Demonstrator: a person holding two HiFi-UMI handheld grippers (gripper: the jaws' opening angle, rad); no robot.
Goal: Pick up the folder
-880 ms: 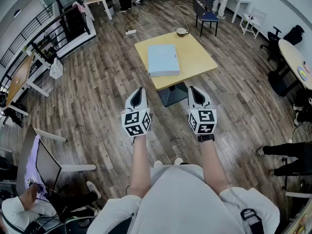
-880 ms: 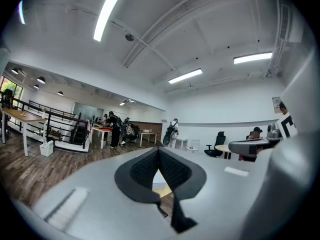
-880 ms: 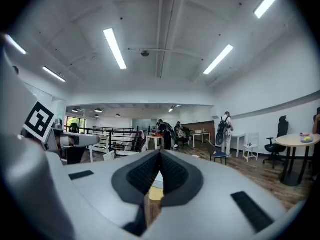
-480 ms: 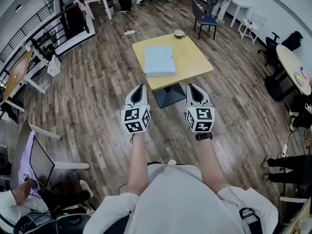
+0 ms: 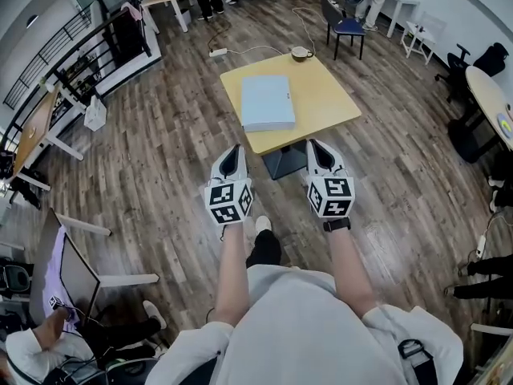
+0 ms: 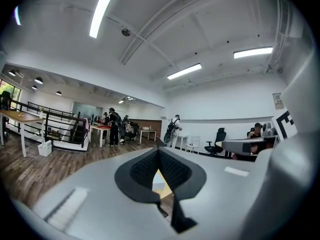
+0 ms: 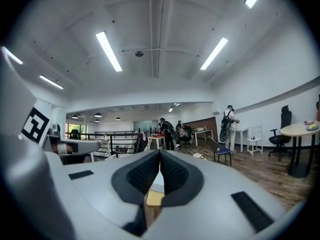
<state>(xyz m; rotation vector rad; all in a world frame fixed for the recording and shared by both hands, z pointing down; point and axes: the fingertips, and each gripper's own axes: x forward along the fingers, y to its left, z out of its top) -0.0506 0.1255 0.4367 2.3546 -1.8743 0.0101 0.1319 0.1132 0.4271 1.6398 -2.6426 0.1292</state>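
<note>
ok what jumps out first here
The pale blue folder stands out, lying flat on the yellow table in the middle of the room. Nearer the person, the left hand-held gripper and right hand-held gripper are held side by side before the table's near edge, both shut and empty.

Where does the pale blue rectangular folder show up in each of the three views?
Head view: the pale blue rectangular folder lies flat at upper centre, on the square yellow wooden table.
Left gripper view: the folder is only a pale sliver, low centre; probably it.
Right gripper view: the folder is again a pale sliver, low centre.
Shared landmark: the yellow table, showing right beside the sliver in both gripper views.
</note>
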